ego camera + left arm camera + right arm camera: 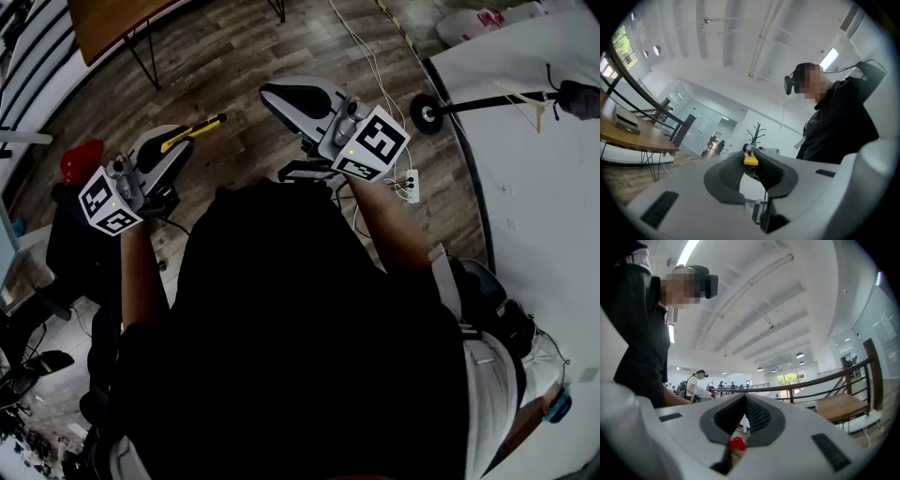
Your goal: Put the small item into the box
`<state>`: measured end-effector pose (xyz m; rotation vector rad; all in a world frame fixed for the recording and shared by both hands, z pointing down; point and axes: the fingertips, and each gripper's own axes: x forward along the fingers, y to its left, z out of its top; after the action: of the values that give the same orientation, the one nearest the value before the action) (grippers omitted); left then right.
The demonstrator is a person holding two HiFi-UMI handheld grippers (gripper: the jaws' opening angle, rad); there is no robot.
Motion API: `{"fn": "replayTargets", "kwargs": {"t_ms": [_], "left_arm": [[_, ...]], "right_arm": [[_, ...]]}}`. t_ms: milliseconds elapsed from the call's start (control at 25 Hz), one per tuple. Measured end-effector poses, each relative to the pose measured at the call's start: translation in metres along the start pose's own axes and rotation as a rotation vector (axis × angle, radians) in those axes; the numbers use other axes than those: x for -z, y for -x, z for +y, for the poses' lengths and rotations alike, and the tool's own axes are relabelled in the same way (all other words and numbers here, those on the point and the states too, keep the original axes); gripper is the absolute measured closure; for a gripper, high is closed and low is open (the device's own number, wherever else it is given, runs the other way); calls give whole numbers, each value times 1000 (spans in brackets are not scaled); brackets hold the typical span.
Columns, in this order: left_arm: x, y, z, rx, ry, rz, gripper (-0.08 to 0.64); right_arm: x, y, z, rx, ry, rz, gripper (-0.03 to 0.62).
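Here, left gripper [180, 145] clamps the yellow item [750, 160], protruding lengthwise beyond its tips; right gripper [744, 398] closed, empty; no box visible.

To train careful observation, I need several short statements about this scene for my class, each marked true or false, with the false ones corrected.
1. The left claw is shut on a yellow item. True.
2. The right claw is wide open. False: its jaws meet at the tips.
3. The floor is wood-patterned planks. True.
4. The person wears a white shirt. False: the shirt is black.
5. A white surface lies at the right of the head view. True.
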<state>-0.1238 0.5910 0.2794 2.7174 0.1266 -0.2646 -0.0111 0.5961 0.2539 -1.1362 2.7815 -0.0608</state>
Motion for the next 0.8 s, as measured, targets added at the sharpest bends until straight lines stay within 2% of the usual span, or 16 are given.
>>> {"fn": "replayTargets", "kwargs": {"t_ms": [320, 560, 800], "left_arm": [[7, -3, 11, -15, -1, -8, 485], [11, -20, 25, -52, 5, -8, 485], [15, -9, 43, -107, 35, -18, 485]], "right_arm": [[12, 2, -11, -6, -10, 16, 583], [13, 21, -40, 1, -71, -22, 583], [28, 17, -62, 15, -111, 1, 581]]}}
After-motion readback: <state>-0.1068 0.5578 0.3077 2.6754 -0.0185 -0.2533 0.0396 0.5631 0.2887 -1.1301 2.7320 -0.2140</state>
